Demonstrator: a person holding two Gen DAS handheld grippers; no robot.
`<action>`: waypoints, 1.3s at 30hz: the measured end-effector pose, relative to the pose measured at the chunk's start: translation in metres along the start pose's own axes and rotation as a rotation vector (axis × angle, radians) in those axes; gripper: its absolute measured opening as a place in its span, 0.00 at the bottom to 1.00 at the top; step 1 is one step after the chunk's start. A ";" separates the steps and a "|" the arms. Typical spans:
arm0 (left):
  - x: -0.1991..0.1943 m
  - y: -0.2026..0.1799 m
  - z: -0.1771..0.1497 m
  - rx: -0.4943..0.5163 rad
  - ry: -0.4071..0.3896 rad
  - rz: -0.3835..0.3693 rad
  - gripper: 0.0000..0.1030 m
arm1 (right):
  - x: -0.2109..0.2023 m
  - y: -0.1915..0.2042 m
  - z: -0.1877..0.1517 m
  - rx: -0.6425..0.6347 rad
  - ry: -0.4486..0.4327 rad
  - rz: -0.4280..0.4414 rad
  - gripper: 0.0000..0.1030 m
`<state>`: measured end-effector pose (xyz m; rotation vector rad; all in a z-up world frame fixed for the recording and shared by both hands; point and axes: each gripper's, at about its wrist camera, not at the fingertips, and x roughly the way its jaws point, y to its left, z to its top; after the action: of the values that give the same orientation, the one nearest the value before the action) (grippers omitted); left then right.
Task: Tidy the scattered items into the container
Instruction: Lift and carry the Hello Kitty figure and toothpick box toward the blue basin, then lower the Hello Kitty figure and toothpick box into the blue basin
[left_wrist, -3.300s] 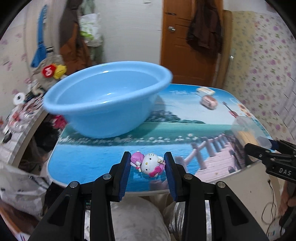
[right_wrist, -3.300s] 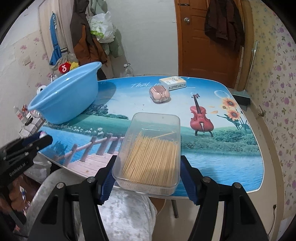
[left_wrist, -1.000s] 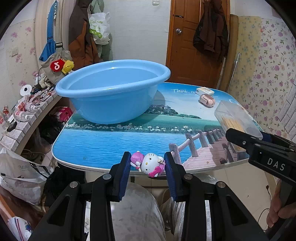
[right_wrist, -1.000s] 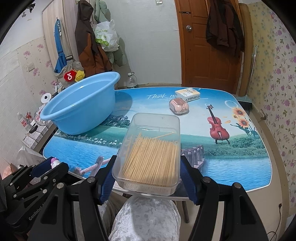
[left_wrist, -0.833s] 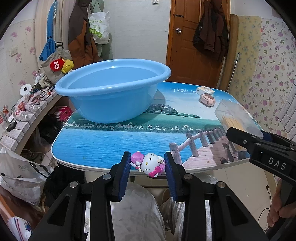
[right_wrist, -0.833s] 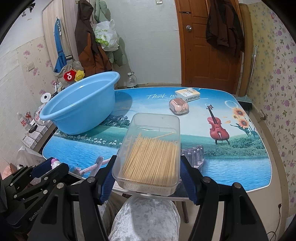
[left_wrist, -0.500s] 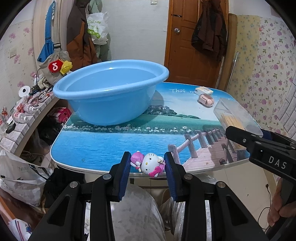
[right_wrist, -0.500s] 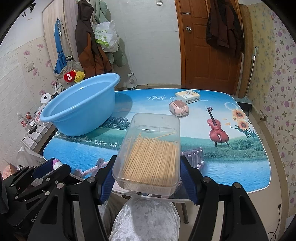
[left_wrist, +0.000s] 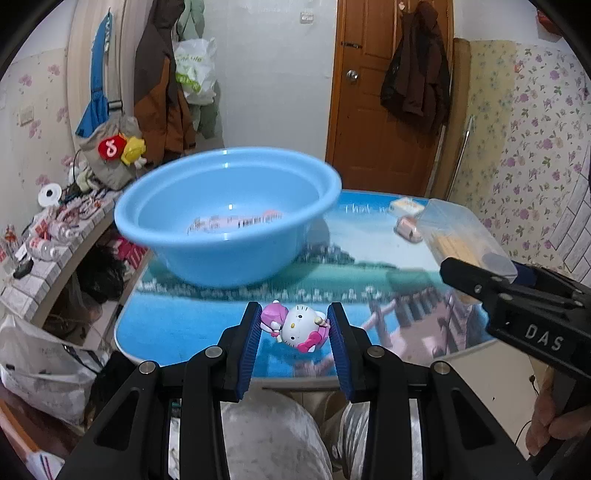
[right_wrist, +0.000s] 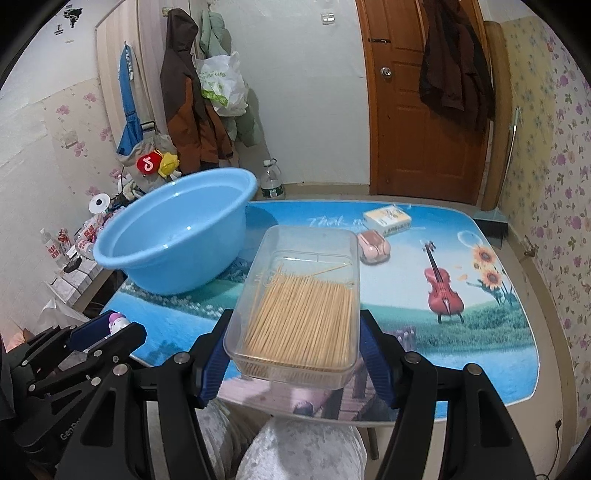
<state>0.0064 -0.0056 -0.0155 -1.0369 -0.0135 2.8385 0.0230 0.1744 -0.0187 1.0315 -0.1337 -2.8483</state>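
My left gripper (left_wrist: 294, 334) is shut on a small Hello Kitty figure (left_wrist: 299, 326) and holds it in the air over the near table edge, in front of the blue basin (left_wrist: 229, 218). My right gripper (right_wrist: 295, 350) is shut on a clear plastic box of toothpicks (right_wrist: 303, 295) and holds it above the table, right of the basin (right_wrist: 177, 232). The box also shows in the left wrist view (left_wrist: 461, 232). The left gripper with the figure (right_wrist: 117, 320) shows at the lower left of the right wrist view. A flat packet lies inside the basin.
A pink case (right_wrist: 373, 246) and a small yellow-white box (right_wrist: 387, 218) lie at the far side of the picture-printed table (right_wrist: 480, 332). A cluttered shelf (left_wrist: 44, 243) runs along the left. Coats hang on the back wall and door. The person's knees sit under the near edge.
Both grippers have risen and tilted, so the inside of the basin now shows. Each keeps its grip on its item.
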 end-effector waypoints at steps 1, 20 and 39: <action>-0.002 0.001 0.005 0.001 -0.011 -0.002 0.33 | -0.001 0.002 0.003 -0.006 -0.005 0.002 0.64; -0.010 0.072 0.089 -0.032 -0.141 0.071 0.33 | 0.002 0.044 0.067 -0.119 -0.088 0.046 0.64; 0.057 0.129 0.112 -0.035 -0.018 0.053 0.33 | 0.088 0.106 0.111 -0.191 -0.010 0.127 0.62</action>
<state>-0.1228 -0.1233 0.0277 -1.0331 -0.0375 2.9052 -0.1080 0.0625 0.0231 0.9349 0.0694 -2.6903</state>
